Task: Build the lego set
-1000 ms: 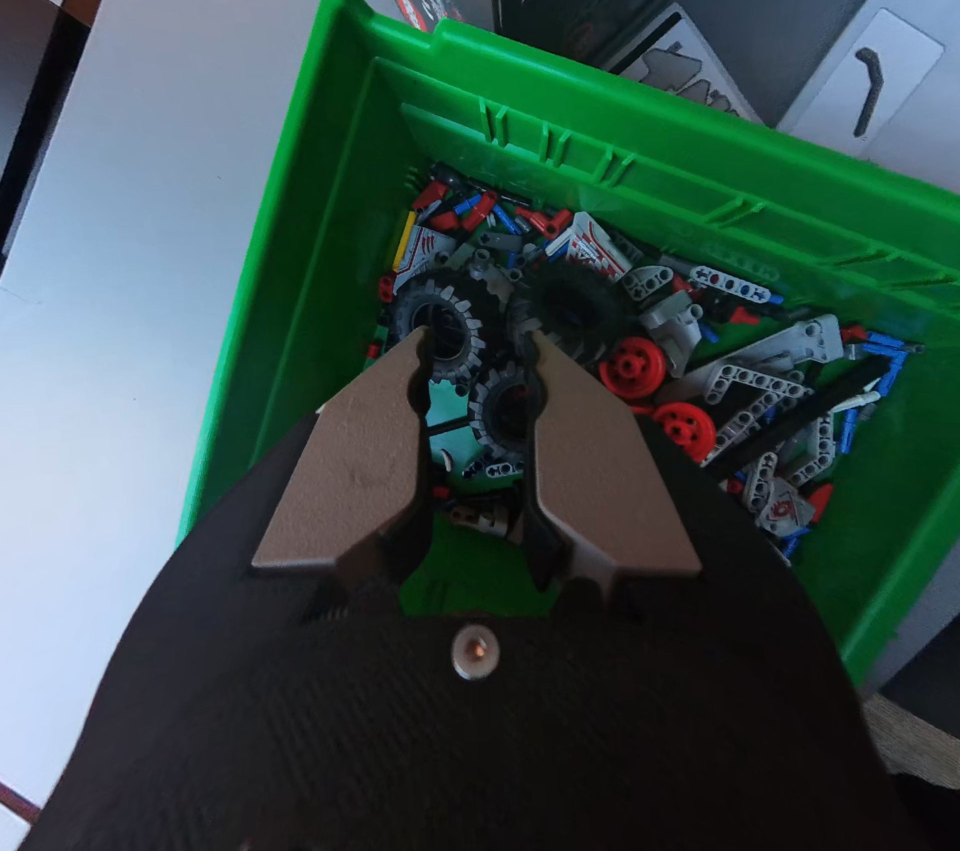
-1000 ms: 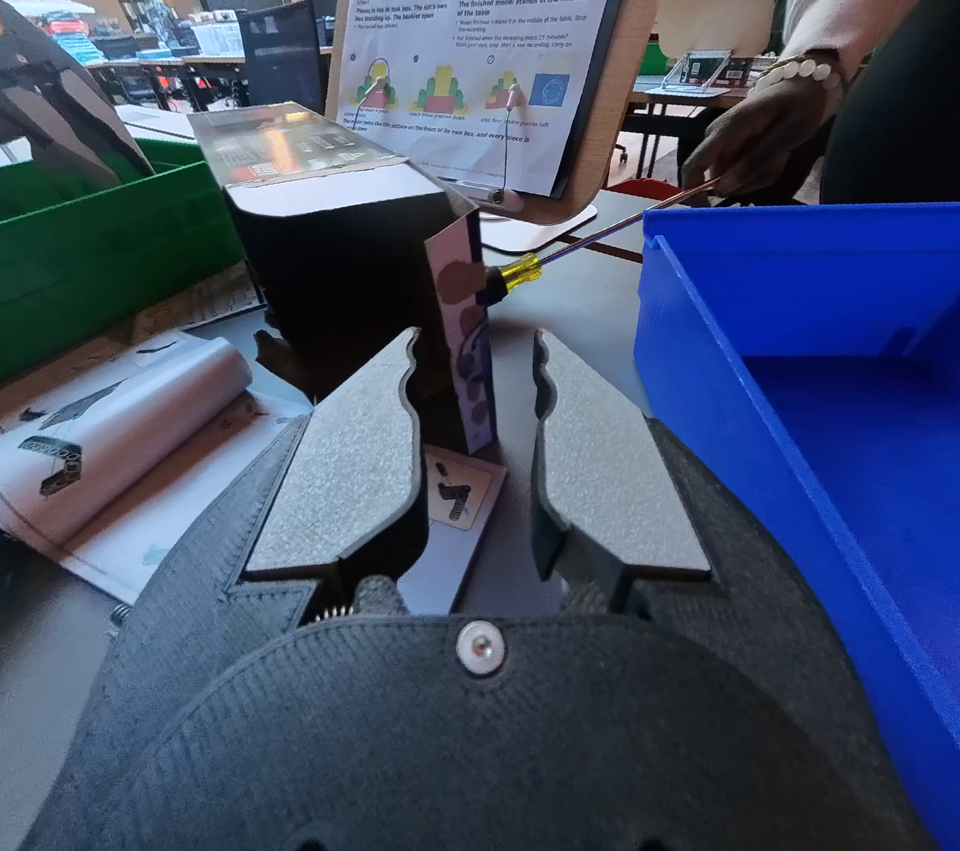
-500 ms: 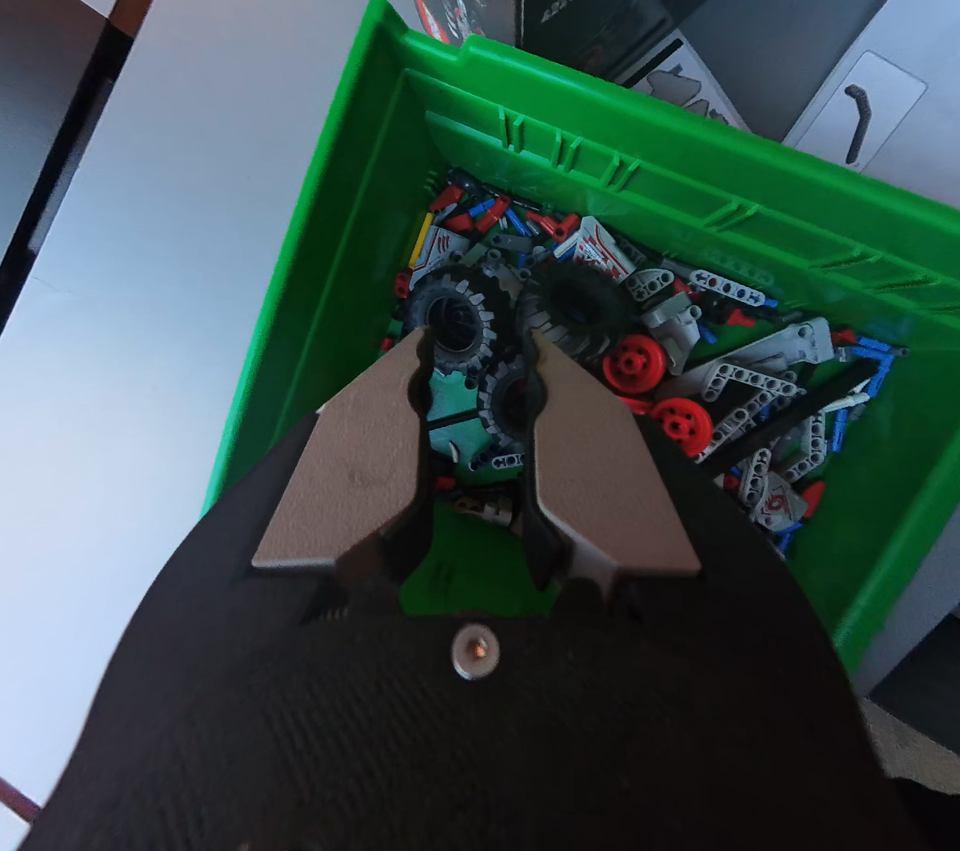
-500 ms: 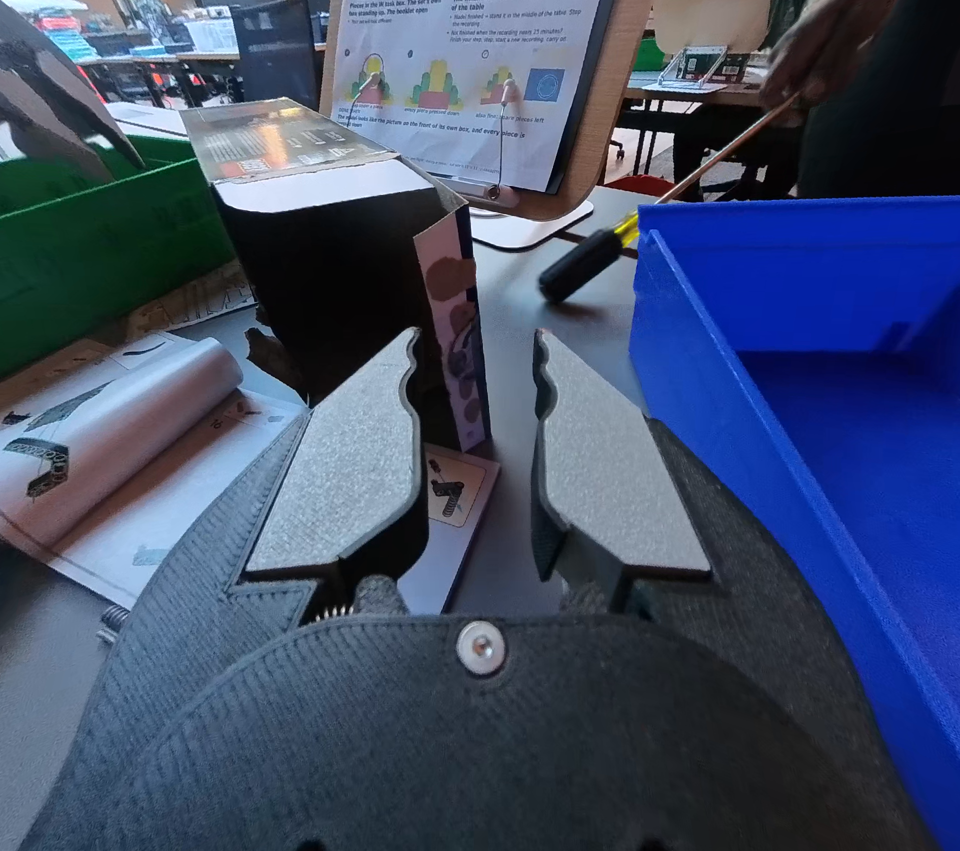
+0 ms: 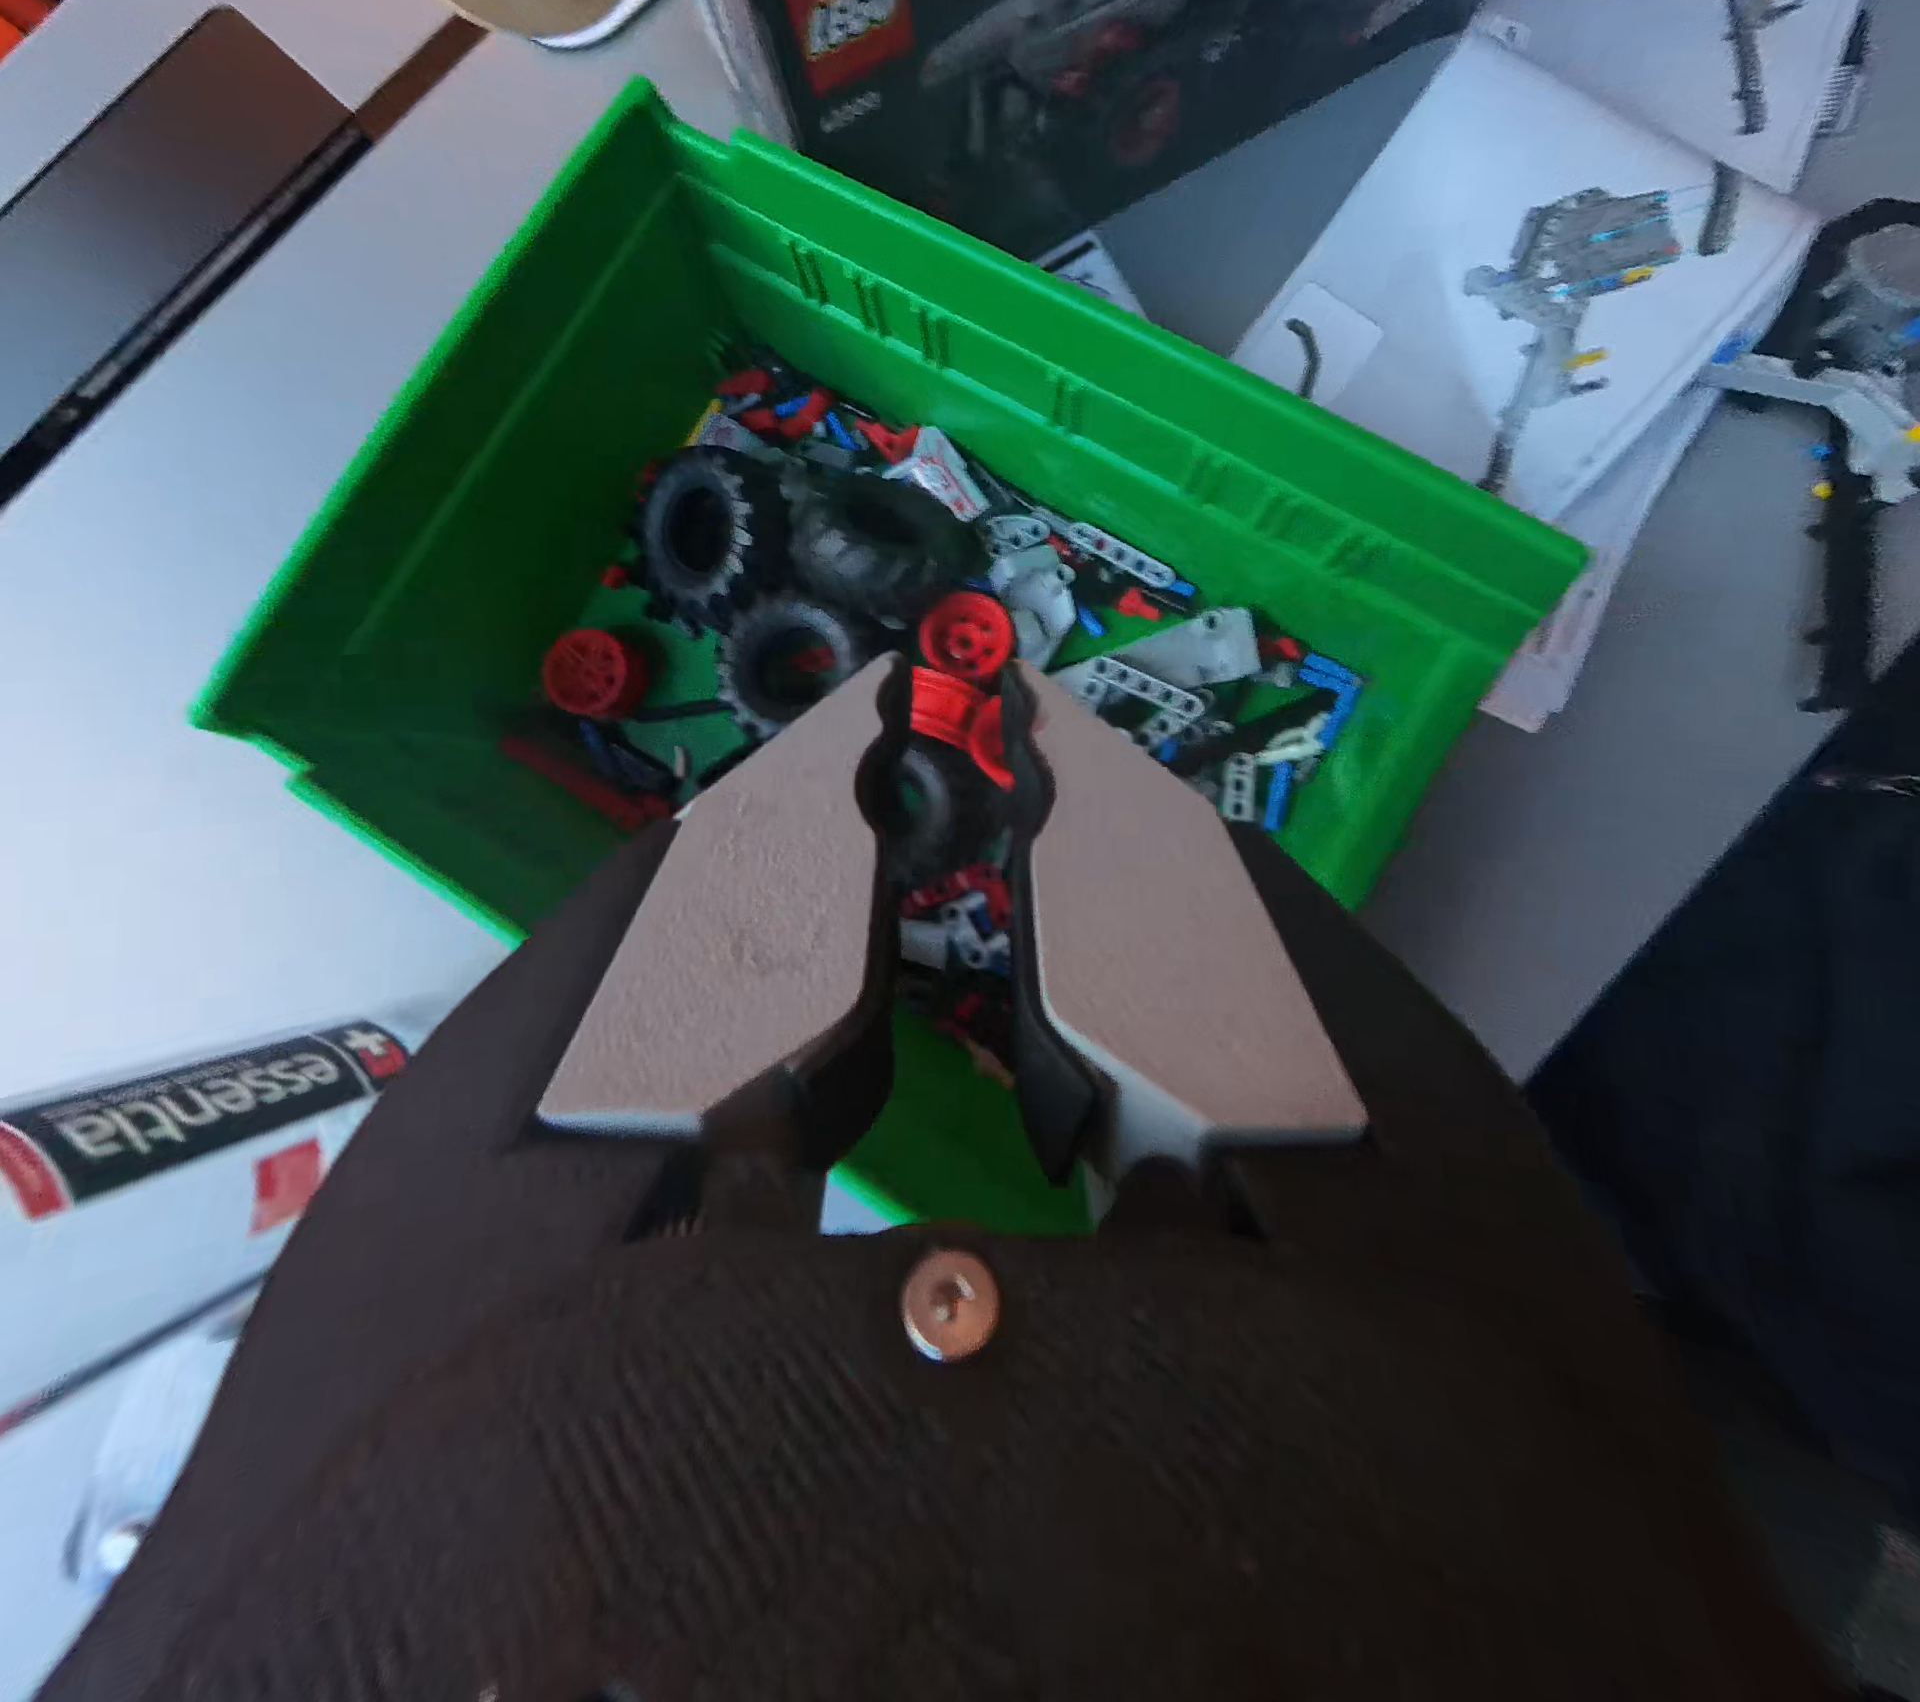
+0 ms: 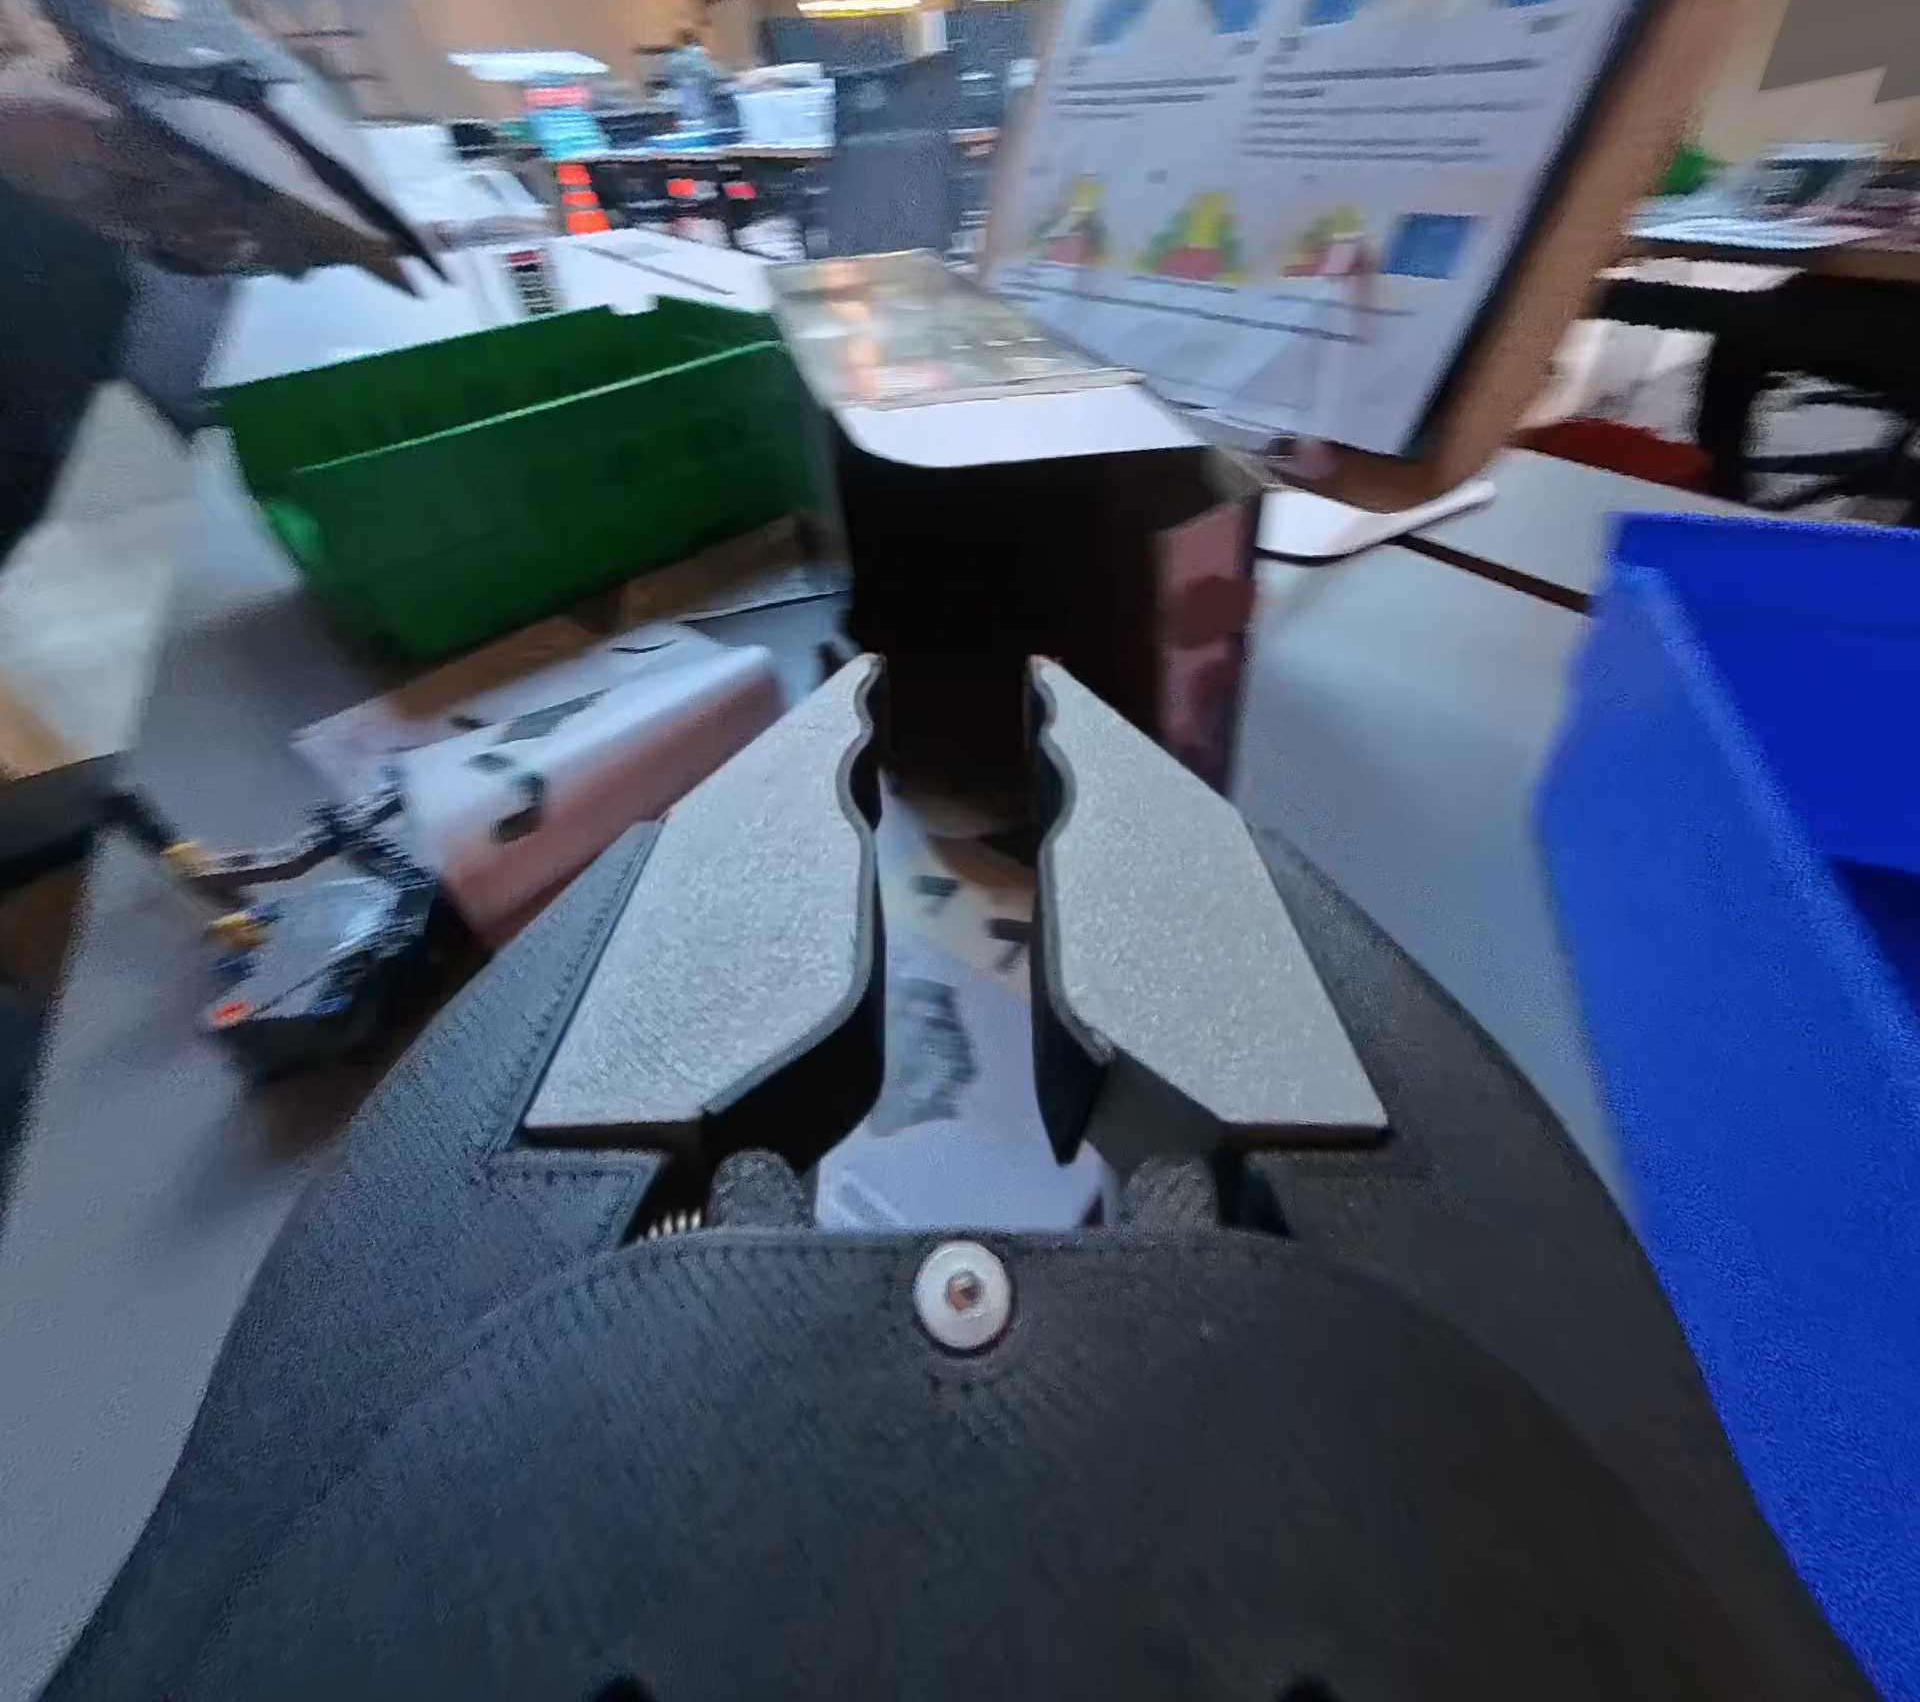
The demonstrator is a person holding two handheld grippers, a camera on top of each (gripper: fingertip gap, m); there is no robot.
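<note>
Over bin (image 5: 436, 613): our left tongs (image 5: 956, 696) pinch 1 red hub (image 5: 948, 710).
Right tongs (image 6: 956, 696): we see them spread, empty.

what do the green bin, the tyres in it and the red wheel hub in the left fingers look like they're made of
Green bin: likely moulded hard plastic, with smooth, slightly glossy walls and ribbed slots along one side.
Tyres: probably rubber, matte black with chunky tread lugs.
Red wheel hub: glossy rigid plastic by its sheen and crisp moulded edges, held between the left gripper's fingers.
</note>
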